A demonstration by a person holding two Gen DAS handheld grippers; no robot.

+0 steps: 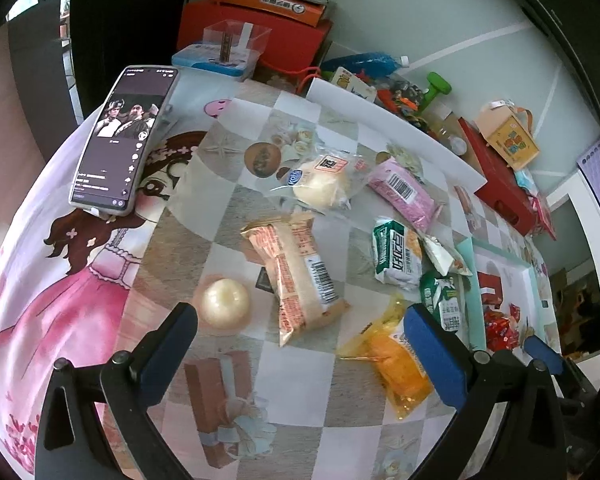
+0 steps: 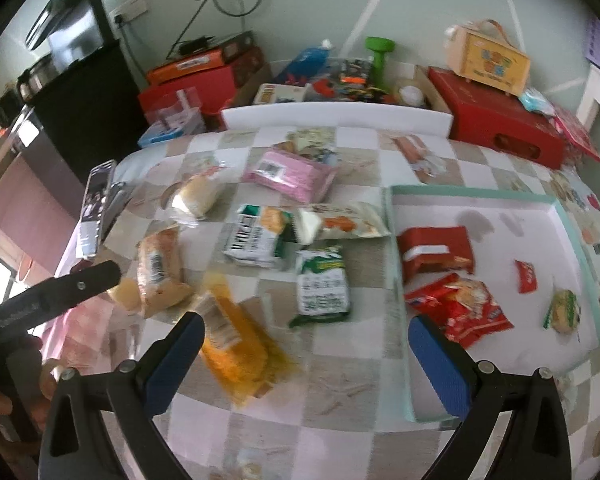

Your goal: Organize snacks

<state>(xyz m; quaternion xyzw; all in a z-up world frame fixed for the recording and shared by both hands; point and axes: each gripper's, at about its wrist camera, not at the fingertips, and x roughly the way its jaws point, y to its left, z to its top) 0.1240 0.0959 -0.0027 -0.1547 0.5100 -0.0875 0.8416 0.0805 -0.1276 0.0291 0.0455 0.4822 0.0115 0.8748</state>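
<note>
The left hand-held gripper [image 1: 300,340] hovered with its blue-padded fingers spread wide and empty above the checkered-cloth bench [image 1: 300,392]. Between those fingers lay a long beige wrapped pastry with a barcode [image 1: 300,276], a round pale-yellow jelly cup [image 1: 225,303] just beside it, and a crinkled yellow-orange snack bag [image 1: 396,364] near the right finger. The right hand-held gripper [image 2: 306,350] was likewise open and held nothing, above the same yellow-orange bag [image 2: 236,344] and a green-and-white snack packet [image 2: 322,284]. To its right sat a shallow white tray with a mint-green rim [image 2: 396,280], holding a red carton [image 2: 436,252], a red crinkled bag [image 2: 460,312] and two small packets. A black-screened smartphone [image 1: 124,140] stood propped at the bench's left edge.
</note>
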